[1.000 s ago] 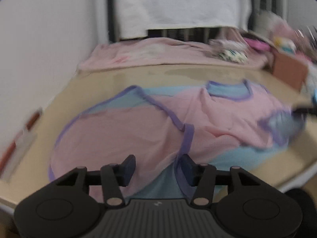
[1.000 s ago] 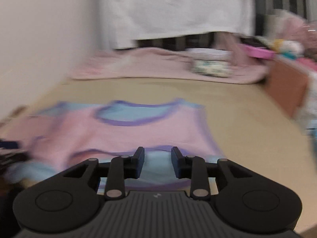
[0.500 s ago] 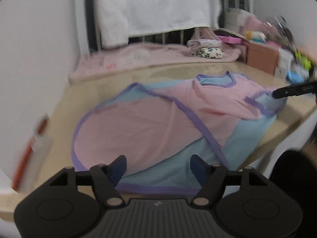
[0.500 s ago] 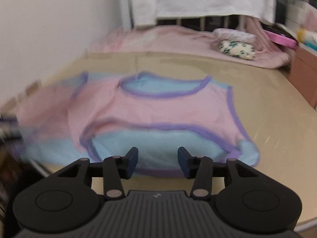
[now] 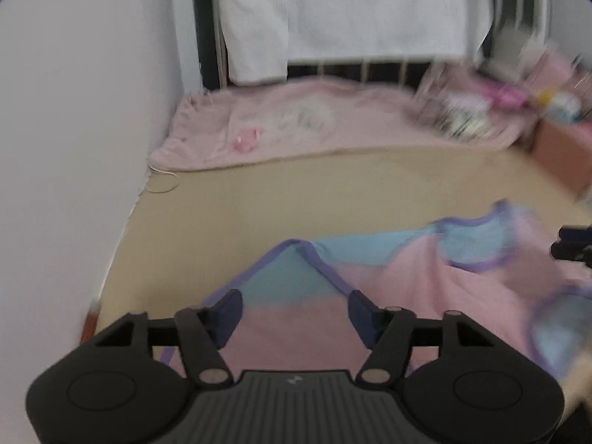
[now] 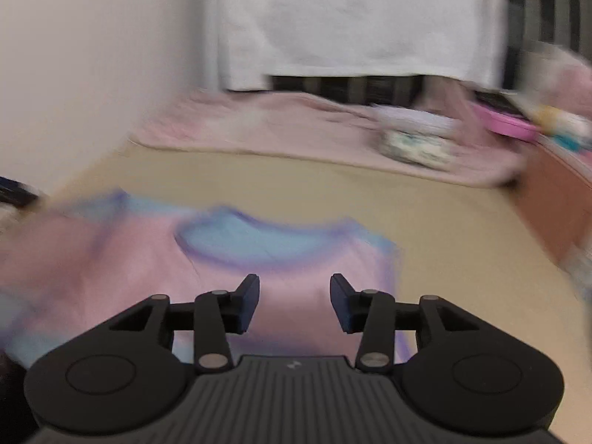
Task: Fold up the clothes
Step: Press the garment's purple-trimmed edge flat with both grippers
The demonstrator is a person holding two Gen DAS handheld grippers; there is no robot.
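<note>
A pink and light-blue sleeveless garment (image 5: 425,288) with purple trim lies spread on the beige surface (image 5: 296,199). My left gripper (image 5: 294,314) is open and empty just above the garment's hem end. In the right wrist view the garment (image 6: 148,259) shows its blue neckline toward the back. My right gripper (image 6: 294,303) is open and empty over the pink cloth below the neckline. The right gripper's tip shows at the right edge of the left wrist view (image 5: 573,246).
A pink blanket (image 5: 296,125) lies along the back under a white hanging cloth (image 5: 351,14). Folded patterned clothes (image 6: 414,144) sit on the blanket. A brown box (image 6: 555,199) stands at the right. A white wall (image 5: 74,148) bounds the left side.
Both grippers have opened wider and let go of the garment's edges. Both have moved forward and lower over the garment, which now lies flat.
</note>
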